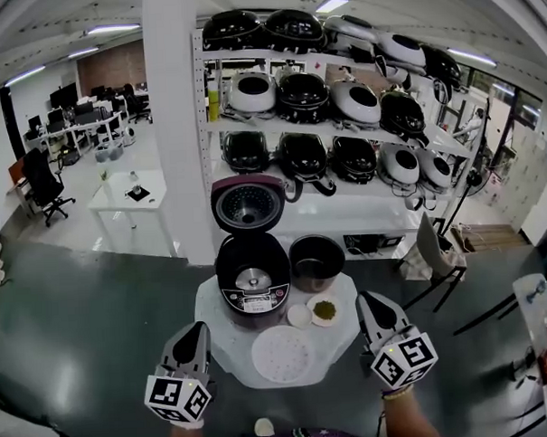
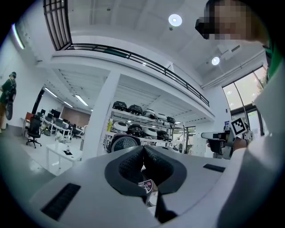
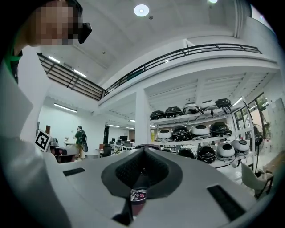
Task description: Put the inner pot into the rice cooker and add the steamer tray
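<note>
Head view: the rice cooker (image 1: 253,279) is stood open at frame centre on the tabletop (image 1: 223,347). The inner pot (image 1: 316,261) is set just right of it and the steamer tray (image 1: 284,356) below, both laid within reach for loading.
Left gripper view: the left claw (image 2: 143,150) is pressed together, and nothing is pinched.
Right gripper view: the right claw (image 3: 142,153) is pressed together, empty, and pointed at the rice cooker.

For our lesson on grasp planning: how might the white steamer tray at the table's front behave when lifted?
The steamer tray looks thin and perforated, so probably light, perhaps slightly flexible. Lying flat on the white table, its low edge may be hard to pinch, and it could slide if pushed.
</note>
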A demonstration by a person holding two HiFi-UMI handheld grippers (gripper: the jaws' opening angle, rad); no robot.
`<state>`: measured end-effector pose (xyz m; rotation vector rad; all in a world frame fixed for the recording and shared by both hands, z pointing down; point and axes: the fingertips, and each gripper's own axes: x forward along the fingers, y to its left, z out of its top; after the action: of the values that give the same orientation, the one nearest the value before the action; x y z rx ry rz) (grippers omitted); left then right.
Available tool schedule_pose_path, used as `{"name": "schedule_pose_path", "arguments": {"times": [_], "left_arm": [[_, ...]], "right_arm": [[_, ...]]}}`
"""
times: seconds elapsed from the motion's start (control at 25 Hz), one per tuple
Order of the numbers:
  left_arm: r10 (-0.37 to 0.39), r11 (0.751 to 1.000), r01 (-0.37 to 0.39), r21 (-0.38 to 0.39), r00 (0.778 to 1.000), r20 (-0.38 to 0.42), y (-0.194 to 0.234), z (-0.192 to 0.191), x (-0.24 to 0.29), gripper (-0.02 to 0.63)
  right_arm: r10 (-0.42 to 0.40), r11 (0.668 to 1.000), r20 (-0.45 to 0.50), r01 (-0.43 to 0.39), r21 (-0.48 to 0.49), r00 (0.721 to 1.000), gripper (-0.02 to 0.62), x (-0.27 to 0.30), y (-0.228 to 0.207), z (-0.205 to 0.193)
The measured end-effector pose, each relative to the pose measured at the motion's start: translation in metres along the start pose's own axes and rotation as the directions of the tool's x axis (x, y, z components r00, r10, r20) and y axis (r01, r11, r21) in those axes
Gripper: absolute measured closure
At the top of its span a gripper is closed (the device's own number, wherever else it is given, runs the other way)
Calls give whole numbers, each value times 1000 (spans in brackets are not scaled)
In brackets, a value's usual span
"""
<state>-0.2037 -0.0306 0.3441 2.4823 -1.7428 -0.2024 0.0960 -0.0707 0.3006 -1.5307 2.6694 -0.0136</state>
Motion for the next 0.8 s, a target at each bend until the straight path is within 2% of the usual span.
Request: {"name": "schedule_pose_path", "arguments": {"times": [0.28, 0.6, 0.8], "left_arm": [[-48, 999, 48, -20, 999, -15, 36, 2, 42, 584], [-101, 995, 100, -30, 994, -32, 32, -6, 92, 584], [-97, 995, 97, -14, 995, -21, 22, -1, 128, 584]], "right_arm": [[-20, 1000, -23, 20, -23, 1000, 588, 50, 1, -6], [-86, 996, -34, 85, -22, 996, 588, 70, -42, -13], [-62, 998, 6, 62, -23, 998, 588, 94, -74, -6]]}}
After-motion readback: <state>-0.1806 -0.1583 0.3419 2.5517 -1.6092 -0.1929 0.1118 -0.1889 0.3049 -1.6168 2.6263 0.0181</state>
